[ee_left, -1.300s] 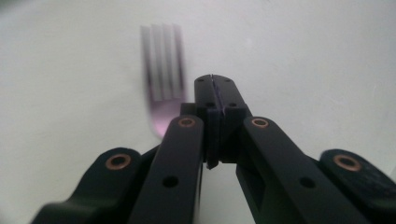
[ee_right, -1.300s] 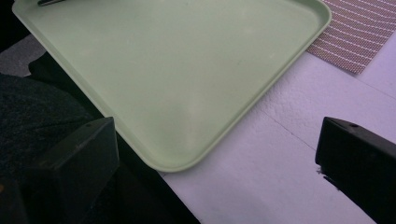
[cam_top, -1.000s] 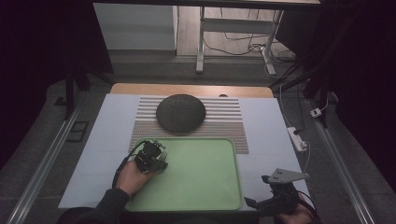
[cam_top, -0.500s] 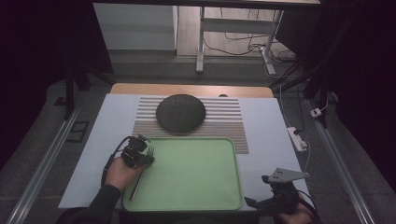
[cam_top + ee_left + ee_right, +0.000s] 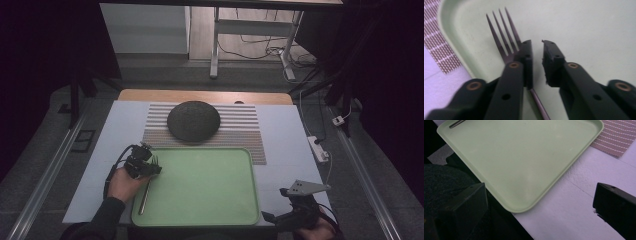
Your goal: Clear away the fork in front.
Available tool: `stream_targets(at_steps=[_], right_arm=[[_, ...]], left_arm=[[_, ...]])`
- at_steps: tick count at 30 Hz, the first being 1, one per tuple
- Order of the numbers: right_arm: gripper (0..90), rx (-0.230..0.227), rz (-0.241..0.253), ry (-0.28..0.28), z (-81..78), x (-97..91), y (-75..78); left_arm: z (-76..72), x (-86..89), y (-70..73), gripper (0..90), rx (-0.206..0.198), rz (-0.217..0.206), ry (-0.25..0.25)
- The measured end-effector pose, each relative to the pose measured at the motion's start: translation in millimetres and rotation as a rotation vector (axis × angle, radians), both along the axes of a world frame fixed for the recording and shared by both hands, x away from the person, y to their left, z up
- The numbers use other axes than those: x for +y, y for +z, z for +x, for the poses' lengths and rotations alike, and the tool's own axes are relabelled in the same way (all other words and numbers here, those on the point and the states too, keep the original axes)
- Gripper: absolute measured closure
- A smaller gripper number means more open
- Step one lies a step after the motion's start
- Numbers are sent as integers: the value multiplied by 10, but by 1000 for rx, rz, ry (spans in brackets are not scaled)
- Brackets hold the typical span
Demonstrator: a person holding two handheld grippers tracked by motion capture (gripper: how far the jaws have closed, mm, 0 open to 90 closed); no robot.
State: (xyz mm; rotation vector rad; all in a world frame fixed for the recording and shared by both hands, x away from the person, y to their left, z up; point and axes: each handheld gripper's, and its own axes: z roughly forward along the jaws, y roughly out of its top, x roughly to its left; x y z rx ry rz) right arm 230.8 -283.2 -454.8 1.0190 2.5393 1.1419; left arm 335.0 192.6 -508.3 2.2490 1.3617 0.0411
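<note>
The left gripper [image 5: 537, 45] is being held slightly parted beside a fork [image 5: 504, 37] on the green tray [image 5: 210, 185]; the right gripper [image 5: 539, 202] is being held wide apart.

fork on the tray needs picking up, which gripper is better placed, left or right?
Left. The left gripper hangs right over the fork at the green tray's left edge, its jaws parted beside the neck. The right gripper sits off the tray's opposite near corner, open, far from the fork.

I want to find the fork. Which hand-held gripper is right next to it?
The left hand-held gripper, over the green tray's left side. The fork lies beside its slightly parted jaws. The right hand-held gripper sits off the tray's near right corner.
</note>
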Motion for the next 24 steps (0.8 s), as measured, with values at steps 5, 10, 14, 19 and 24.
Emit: stream_targets(at_steps=[5,10,14,19,24], right_arm=[[0,2,2,1,-2,-2,2],[0,1,0,2,0,-1,2],[0,2,2,0,2,1,1],[0,4,1,0,2,-1,-1],[0,5,1,0,5,-4,-2]], left_arm=[[-89,52,130,597,-80,-41,-13],[-211,141,242,439,-149,-101,-47],[-323,227,318,325,-195,-144,-55],[-461,310,411,202,-258,-183,-54],[-625,382,429,121,-280,-187,-70]])
